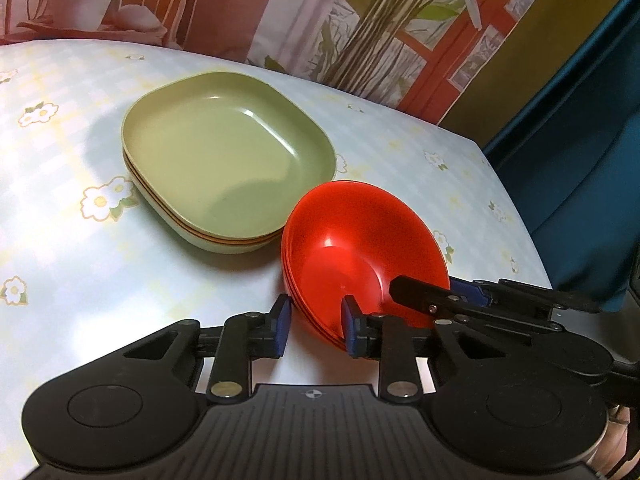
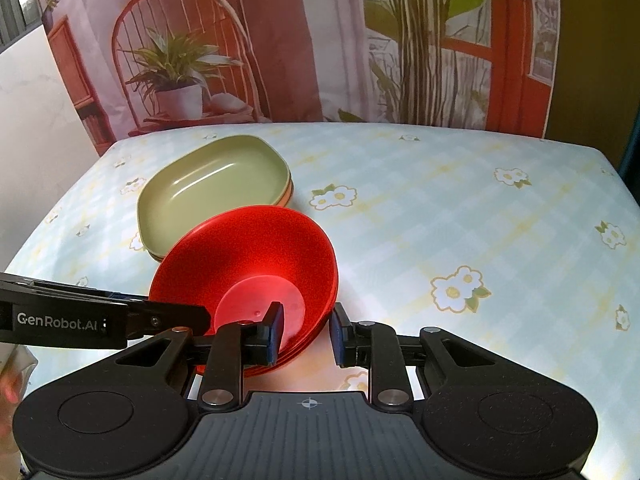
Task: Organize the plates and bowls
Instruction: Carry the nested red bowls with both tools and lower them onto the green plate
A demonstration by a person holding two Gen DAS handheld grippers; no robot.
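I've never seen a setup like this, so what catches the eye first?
The red bowls, a tilted stack near the table's front, with both grippers straddling its rim: left gripper, right gripper. Just behind sits a stack of green plates on the flowered tablecloth.

Red bowls [image 1: 360, 256] beside green plates [image 1: 228, 156]

Bench open on the right, crowded at centre-left.
The stack of green plates [image 2: 214, 196] and the stack of red bowls [image 2: 256, 264] sit nearly touching, leaving no gap between; right of the bowls, the flowered bench [image 2: 480, 220] lies bare to its edge.
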